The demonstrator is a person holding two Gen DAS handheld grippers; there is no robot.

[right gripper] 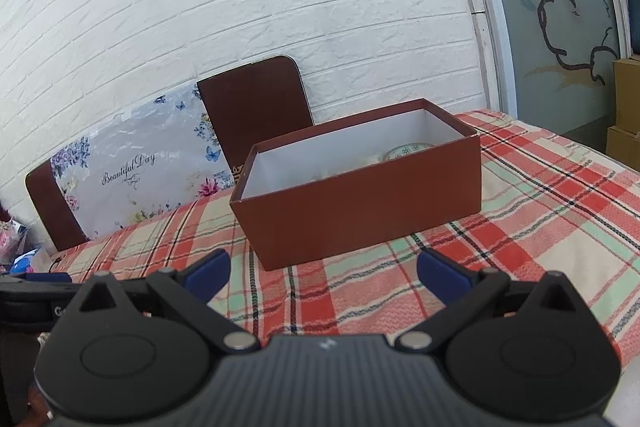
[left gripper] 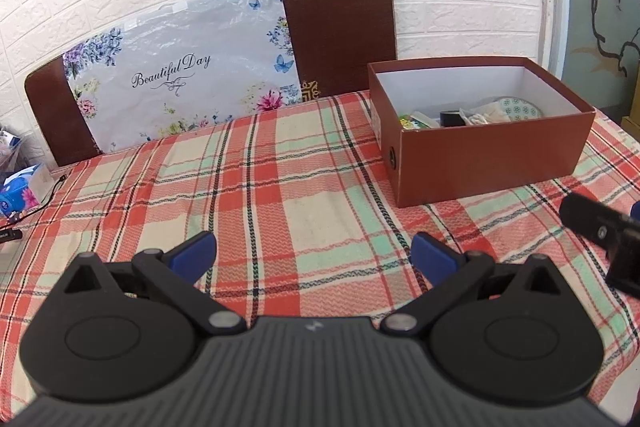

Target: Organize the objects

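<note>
Both of my tools hang over the plaid-covered surface, the left gripper and the right gripper each spread wide and holding nothing, while the brown box sits ahead and to the right with a patterned dish, a small black item and crumpled wrapping inside. With the cloth bare, I judge the sorting nearly done, so any further drop should go in from above, clear of the box's near wall. A floral board leans against the brick wall behind; a tissue pack and cable lie far left.
</note>
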